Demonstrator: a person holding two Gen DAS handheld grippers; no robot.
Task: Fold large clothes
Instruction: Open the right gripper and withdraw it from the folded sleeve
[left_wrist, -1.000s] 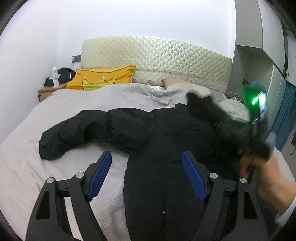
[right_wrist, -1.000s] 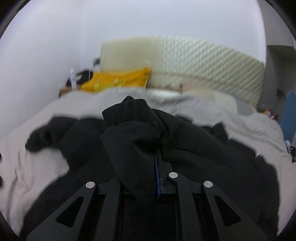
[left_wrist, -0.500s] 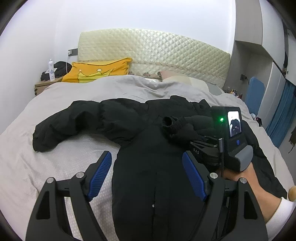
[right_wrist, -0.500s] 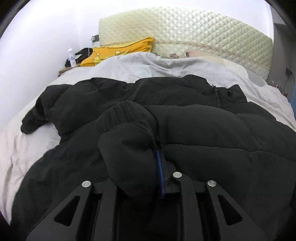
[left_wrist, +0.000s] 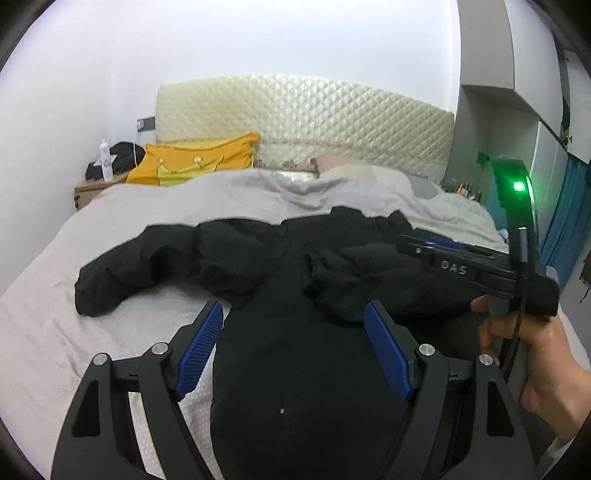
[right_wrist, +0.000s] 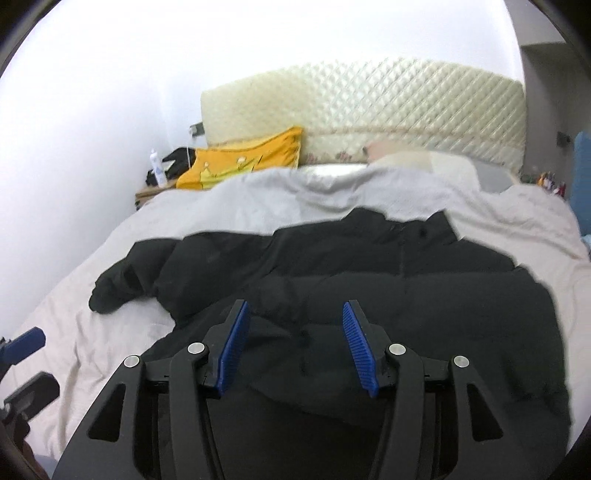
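The bed (left_wrist: 66, 258) fills the space in front of both my tools, and the black jacket (right_wrist: 369, 266) lies spread on it, directly ahead of and under them. I judge the fold is only at its beginning. The right sleeve (left_wrist: 369, 284) is already laid across the chest of the jacket, just in front of my left gripper (left_wrist: 295, 347) and beside the right gripper (right_wrist: 293, 343), which I see there from the side. The left sleeve (left_wrist: 147, 262) is not folded yet; it stretches out flat to the left, ahead of the left gripper and apart from it. The body of the jacket is also at full length, so I think the second sleeve and then the fold of the body are left to do.

My left gripper is spread wide, its blue pads over the lower part of the jacket, and it holds nothing. My right gripper is also spread, with nothing between its pads; it hangs over the folded sleeve. Whether it touches the cloth, I cannot tell.
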